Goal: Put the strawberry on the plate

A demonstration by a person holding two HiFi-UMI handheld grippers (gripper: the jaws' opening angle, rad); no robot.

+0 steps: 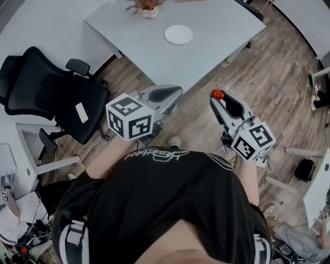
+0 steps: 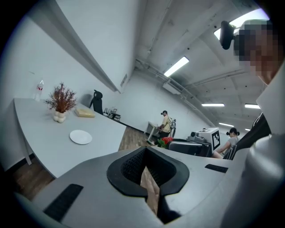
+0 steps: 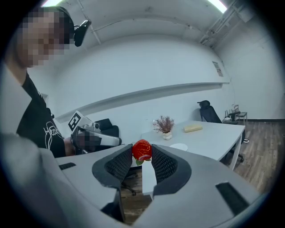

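A red strawberry (image 3: 142,150) is pinched between the black pads of my right gripper (image 3: 142,152), which is shut on it. In the head view the strawberry (image 1: 217,94) shows at the tip of the right gripper (image 1: 218,98), held in the air over the wooden floor, short of the table. The white plate (image 1: 179,34) lies on the grey table (image 1: 154,46) ahead, with nothing on it. My left gripper (image 1: 177,93) hangs beside the right one, near the table's corner. Its jaws meet at the tips, and nothing is between them (image 2: 145,165).
A small vase with dried twigs (image 1: 147,7) stands on the table's far side, beyond the plate (image 2: 80,136). A black office chair (image 1: 51,93) stands to the left. Other people (image 2: 165,122) are at the back of the room. Cables and bags lie on the floor at the right.
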